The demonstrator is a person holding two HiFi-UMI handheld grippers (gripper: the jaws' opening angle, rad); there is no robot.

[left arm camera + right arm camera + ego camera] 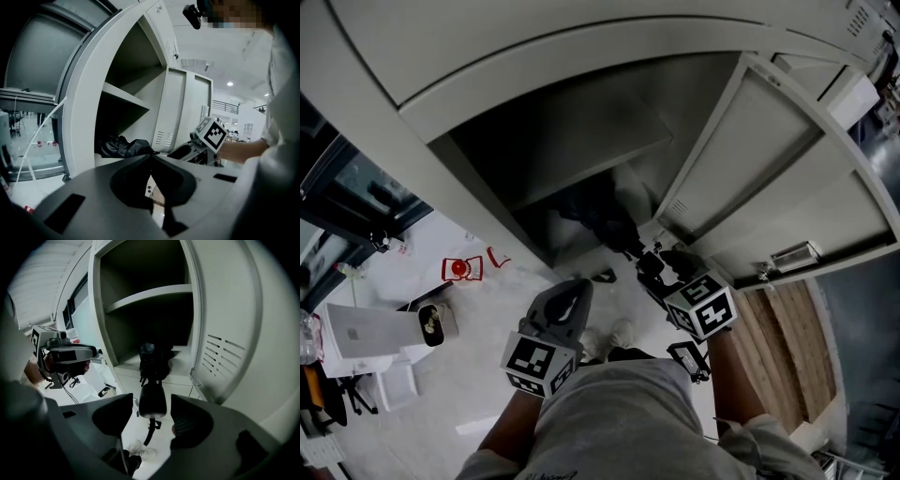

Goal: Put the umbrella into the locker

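Matt metal locker [220,310]; black cloth umbrella [153,359]; glossy plastic handle [152,399]

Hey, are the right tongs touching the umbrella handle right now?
Apart. The right gripper view shows the umbrella handle between the open right tongs, with a visible gap on each side of it.

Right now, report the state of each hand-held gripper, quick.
Left hand-held gripper: closed, nothing held.
Right hand-held gripper: open; the umbrella handle sits between its jaws, with a gap on each side.
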